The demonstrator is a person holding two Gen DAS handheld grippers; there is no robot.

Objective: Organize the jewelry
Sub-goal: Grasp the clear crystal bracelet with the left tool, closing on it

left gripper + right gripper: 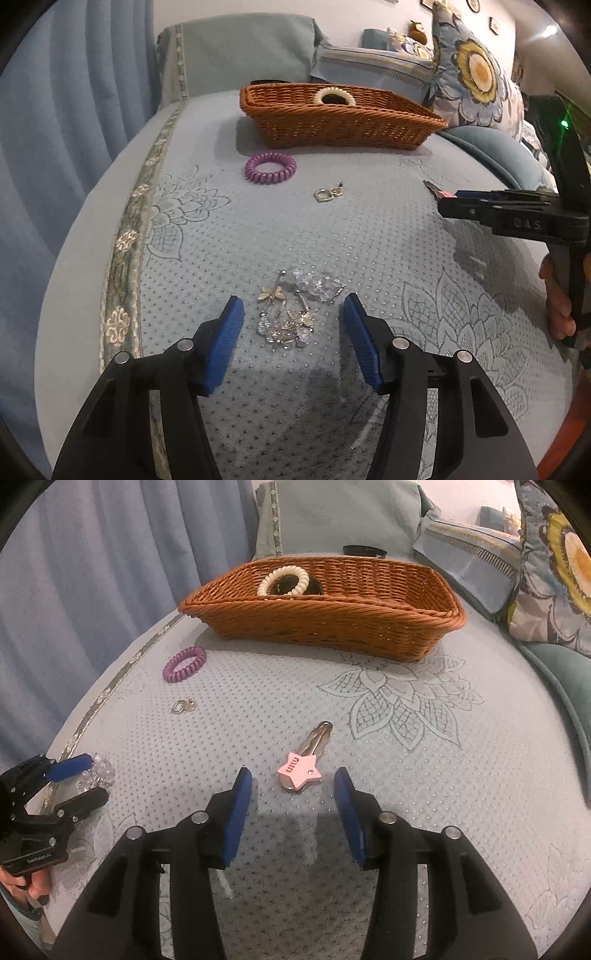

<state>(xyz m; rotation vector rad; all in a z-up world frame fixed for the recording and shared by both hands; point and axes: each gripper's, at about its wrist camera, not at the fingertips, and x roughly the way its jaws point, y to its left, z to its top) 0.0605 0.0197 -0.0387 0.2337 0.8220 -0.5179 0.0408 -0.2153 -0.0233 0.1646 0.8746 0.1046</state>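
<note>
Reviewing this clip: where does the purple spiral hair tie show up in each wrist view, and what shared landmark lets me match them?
Left wrist view: the purple spiral hair tie lies upper centre, just in front of the wicker basket.
Right wrist view: the purple spiral hair tie lies upper left, off the basket's left front corner.
Shared landmark: the wicker basket with a cream spiral hair tie inside.

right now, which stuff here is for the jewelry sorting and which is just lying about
For the job:
- brown wicker basket
- cream bead bracelet in it
- purple coil hair tie
- small gold clasp charm
- crystal dragonfly bracelet pile
- pink star hair clip

Lying about:
- floral yellow cushion
- blue curtain
</note>
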